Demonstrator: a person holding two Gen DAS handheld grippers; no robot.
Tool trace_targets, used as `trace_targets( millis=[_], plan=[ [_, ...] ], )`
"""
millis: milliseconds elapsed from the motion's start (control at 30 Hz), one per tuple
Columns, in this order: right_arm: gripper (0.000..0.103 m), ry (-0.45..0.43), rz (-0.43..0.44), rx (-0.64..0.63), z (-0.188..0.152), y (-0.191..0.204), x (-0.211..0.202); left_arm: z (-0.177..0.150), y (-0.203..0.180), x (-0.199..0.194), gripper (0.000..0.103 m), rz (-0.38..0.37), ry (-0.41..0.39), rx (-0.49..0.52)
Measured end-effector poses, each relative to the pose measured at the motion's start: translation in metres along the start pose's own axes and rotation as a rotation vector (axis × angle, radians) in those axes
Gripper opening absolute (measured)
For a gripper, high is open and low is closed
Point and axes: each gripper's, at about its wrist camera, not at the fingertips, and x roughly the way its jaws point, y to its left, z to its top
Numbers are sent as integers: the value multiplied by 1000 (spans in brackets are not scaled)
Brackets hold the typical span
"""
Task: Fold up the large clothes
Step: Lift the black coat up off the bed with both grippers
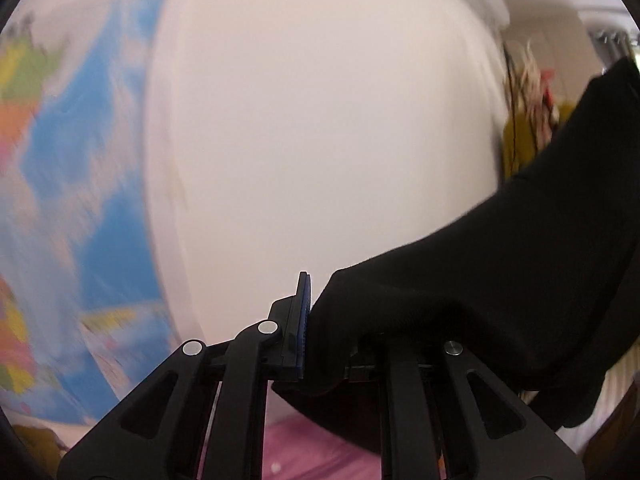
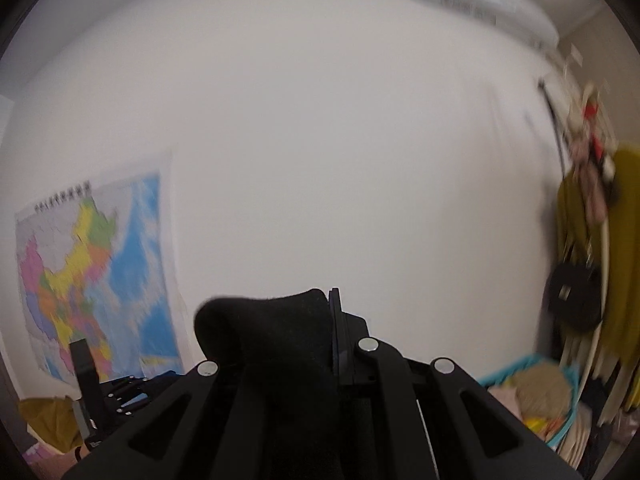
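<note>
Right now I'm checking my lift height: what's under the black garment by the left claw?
Pink bedding shows beneath the black garment. Whatever lies further right under the hanging cloth is hidden.

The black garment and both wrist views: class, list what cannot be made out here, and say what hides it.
- Black garment: its type and full shape; the left wrist view's right and bottom edges cut it off.
- Left tool's right finger: cloth covers it.
- Right tool's left finger: bunched cloth covers it.
- Wall map: lettering blurred by motion in both views.
- Folding surface: barely in view.
</note>
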Motion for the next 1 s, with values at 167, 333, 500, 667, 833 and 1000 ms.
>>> trace_targets(
  millis=[167, 333, 500, 667, 833, 1000],
  plan=[
    [3, -151, 70, -4, 43, 18, -74, 51, 4, -82, 13, 10, -167, -27],
    [3, -154, 198, 28, 58, 33, -117, 74, 5, -197, 13, 88, -288, -13],
    [3, -57, 340, 34, 39, 54, -128, 61, 17, -282, 13, 248, -288, 68],
    [4, 83, 486, 19, -7, 80, -136, 20, 26, -355, 13, 356, -173, 101],
    [4, 155, 613, -2, -43, 104, -162, -14, 31, -417, 13, 390, -98, 89],
    [4, 134, 698, -36, -45, 121, -186, -19, 34, -450, 13, 402, -80, 80]
  ],
)
